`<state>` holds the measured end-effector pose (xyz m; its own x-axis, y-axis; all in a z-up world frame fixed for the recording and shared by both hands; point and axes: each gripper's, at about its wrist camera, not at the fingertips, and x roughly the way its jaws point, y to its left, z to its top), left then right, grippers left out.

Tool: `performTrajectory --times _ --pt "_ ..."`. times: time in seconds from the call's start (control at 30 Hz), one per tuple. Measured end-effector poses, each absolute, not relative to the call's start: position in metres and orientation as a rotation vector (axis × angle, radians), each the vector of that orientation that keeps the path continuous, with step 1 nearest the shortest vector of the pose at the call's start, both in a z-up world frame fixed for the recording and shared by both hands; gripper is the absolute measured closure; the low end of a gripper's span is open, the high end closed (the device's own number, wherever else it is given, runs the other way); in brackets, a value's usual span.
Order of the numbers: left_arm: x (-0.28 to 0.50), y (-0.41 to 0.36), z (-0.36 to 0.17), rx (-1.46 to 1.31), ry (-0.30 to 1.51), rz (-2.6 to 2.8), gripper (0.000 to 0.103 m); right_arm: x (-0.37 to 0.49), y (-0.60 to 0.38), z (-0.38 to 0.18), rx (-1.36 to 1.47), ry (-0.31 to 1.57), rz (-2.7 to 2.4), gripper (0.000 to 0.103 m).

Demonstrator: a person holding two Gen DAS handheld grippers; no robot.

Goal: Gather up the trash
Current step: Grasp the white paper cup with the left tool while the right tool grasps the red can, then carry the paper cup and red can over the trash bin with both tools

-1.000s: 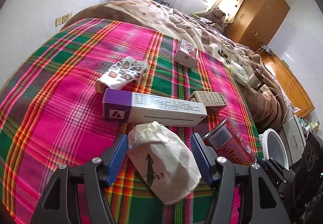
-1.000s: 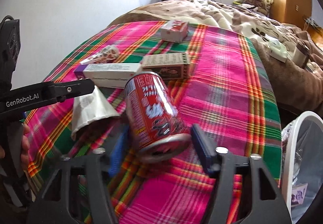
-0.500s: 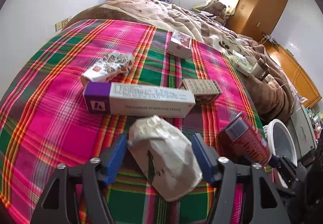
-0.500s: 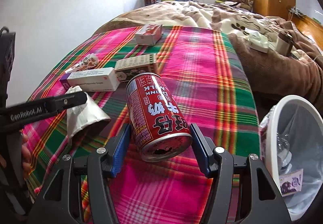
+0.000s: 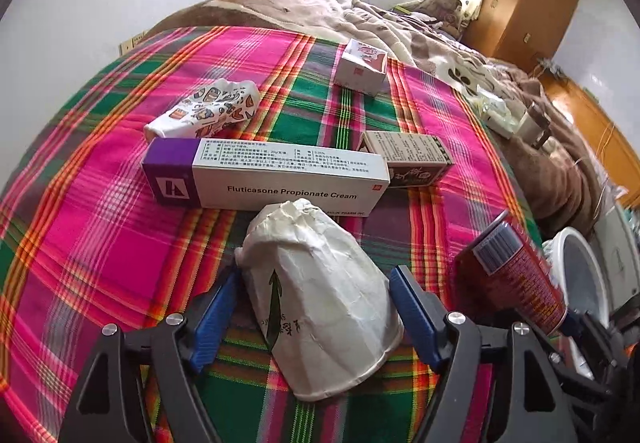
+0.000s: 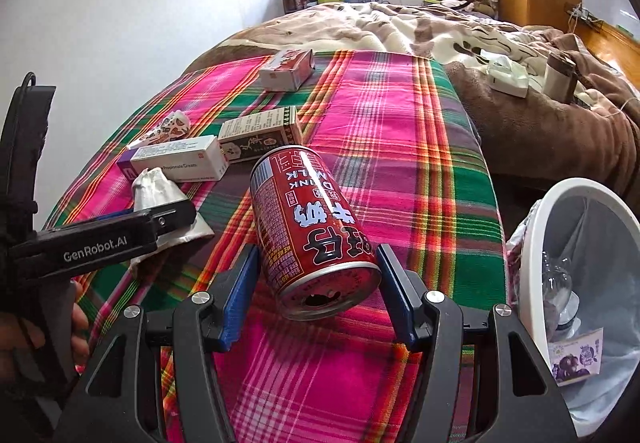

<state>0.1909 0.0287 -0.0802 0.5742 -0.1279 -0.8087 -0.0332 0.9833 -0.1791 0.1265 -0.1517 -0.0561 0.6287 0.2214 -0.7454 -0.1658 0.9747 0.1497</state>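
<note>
Because the bin (image 6: 536, 227) stands off the right edge of the bed (image 6: 400, 115), just past my right tongs (image 6: 318, 293), the can (image 6: 312, 227) goes there first. My right tongs pinch the can near its open end, one blue pad on each side. Its long side points away from me, up the bed, and it tilts up off the blanket. It is hard, smooth, shiny metal, red with white words. The bin has a round white rim and a thin bag, with some trash already inside.

My left tongs (image 5: 316, 313) squeeze a paper cup (image 5: 316, 283) from both sides. The cup lies on its side with the wide mouth toward me. It is white, soft and crinkled, so it can squash. It has farther to go, I think.

Four more things lie up the bed: a long cream box (image 5: 268, 179), a dark box (image 5: 408, 159), a small carton (image 5: 362, 67) and a squashed patterned cup (image 5: 204, 113).
</note>
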Motion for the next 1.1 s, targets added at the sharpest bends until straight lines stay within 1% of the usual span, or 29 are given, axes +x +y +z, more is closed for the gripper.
performTrajectory --times 0.03,0.13,0.23,0.33,0.4,0.43,0.87,1.1 --pt "0.191 0.027 -0.081 -0.166 0.956 -0.056 0.026 0.127 -0.151 -0.056 0.069 0.862 0.222 0.043" --pt "0.188 0.028 -0.081 -0.162 0.946 -0.074 0.031 0.126 -0.151 -0.056 0.067 0.853 0.226 0.043" --pt "0.186 0.031 -0.079 -0.178 0.938 -0.097 0.042 0.124 -0.149 -0.056 0.064 0.849 0.239 0.043" --pt "0.182 0.032 -0.076 -0.192 0.916 -0.122 0.056 0.121 -0.148 -0.055 0.069 0.839 0.246 0.044" --pt "0.178 0.033 -0.073 -0.194 0.904 -0.131 0.060 0.119 -0.147 -0.055 0.080 0.832 0.251 0.044" --pt "0.176 0.033 -0.073 -0.195 0.898 -0.135 0.066 0.118 -0.147 -0.055 0.081 0.831 0.251 0.044" --pt "0.150 0.031 -0.046 -0.169 0.810 -0.201 0.066 0.102 -0.151 -0.044 0.119 0.756 0.244 0.046" --pt "0.137 0.018 -0.033 -0.146 0.782 -0.251 0.066 0.090 -0.159 -0.034 0.130 0.701 0.219 0.047"
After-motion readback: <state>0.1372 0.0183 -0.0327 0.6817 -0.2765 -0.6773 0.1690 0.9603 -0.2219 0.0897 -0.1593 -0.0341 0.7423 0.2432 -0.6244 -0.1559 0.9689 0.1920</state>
